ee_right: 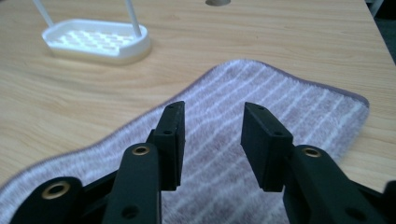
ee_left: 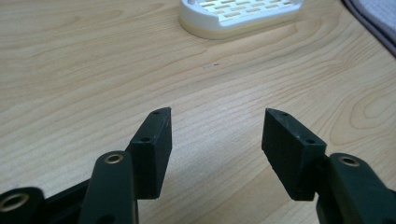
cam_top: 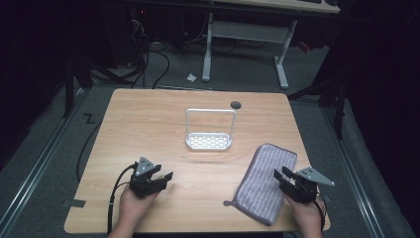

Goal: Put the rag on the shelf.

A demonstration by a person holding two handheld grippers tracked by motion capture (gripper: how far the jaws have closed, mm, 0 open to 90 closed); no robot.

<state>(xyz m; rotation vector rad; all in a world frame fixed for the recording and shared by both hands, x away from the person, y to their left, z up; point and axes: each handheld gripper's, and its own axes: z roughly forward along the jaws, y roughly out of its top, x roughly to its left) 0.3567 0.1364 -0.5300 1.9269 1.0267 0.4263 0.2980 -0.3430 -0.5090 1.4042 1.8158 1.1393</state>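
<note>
Dim room: on the pale wooden surface (cam_top: 148, 119), both tongs (cam_top: 167, 177) (cam_top: 280, 174) spread, empty; the right hover over a striped towel (cam_top: 265, 181) near a white rack (cam_top: 209, 142).

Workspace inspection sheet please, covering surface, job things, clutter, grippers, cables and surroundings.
Surface: light wooden table, round grommet hole near the far edge.
Job's things: purple striped towel lying flat at front right; white slotted plastic rack with a tall wire handle at centre.
Clutter: nothing seen on the table.
Grippers: left gripper open over bare wood; right gripper open, jaws over the towel, gripping nothing.
Cables: black cable trailing from the left gripper.
Surroundings: dark room, white desk frame behind, floor cables.
</note>
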